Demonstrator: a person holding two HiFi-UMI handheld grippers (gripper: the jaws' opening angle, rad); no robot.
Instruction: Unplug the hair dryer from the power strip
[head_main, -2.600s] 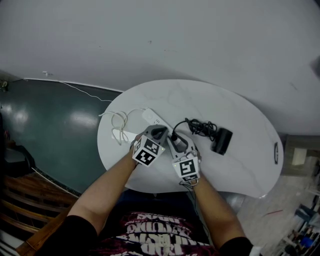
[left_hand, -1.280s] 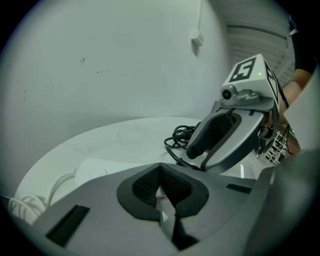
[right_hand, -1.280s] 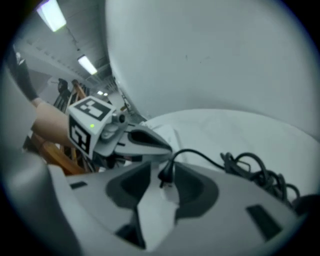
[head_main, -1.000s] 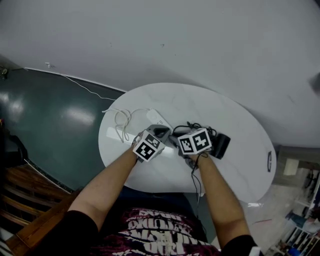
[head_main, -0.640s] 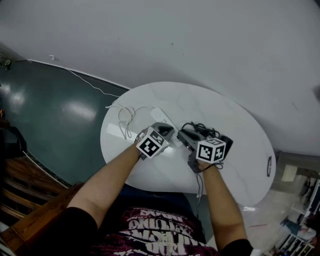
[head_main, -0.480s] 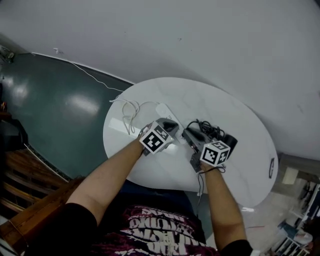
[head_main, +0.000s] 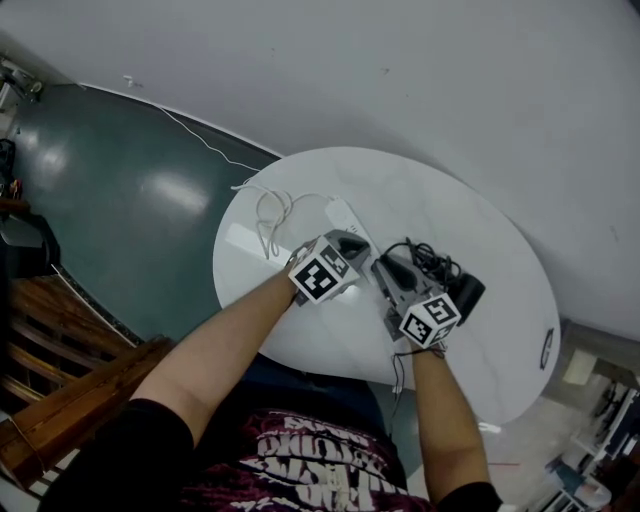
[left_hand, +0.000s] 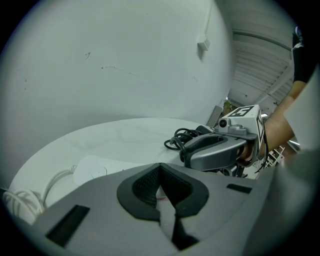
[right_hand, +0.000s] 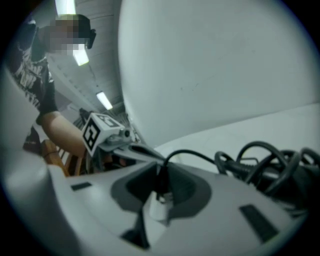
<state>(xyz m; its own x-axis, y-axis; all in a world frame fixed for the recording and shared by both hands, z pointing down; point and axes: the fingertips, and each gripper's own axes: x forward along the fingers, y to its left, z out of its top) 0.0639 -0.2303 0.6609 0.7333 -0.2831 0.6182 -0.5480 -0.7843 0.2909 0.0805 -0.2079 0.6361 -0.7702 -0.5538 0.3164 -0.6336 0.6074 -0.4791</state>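
A white power strip (head_main: 345, 215) lies on the white oval table (head_main: 480, 230), its white cord (head_main: 270, 212) coiled to the left. My left gripper (head_main: 350, 241) is shut on the strip's near end, and white plastic shows between its pads (left_hand: 150, 192). My right gripper (head_main: 386, 264) sits just right of it, shut on the black plug (right_hand: 160, 186); its jaws have just been closing with the plug between them. The plug's cable arches off to a tangled black bundle (head_main: 425, 256) beside the black hair dryer (head_main: 463, 295). Whether the plug sits in the strip is hidden.
A small dark object (head_main: 548, 345) lies near the table's right edge. Dark green floor (head_main: 120, 190) spreads to the left, with wooden furniture (head_main: 60, 400) at lower left. A pale wall (head_main: 450, 90) is behind the table. A person (right_hand: 45, 85) stands in the right gripper view's background.
The right gripper has swung round and risen a little, its marker cube now nearer me and to the right. The left gripper has stayed on the strip. The head camera has shifted.
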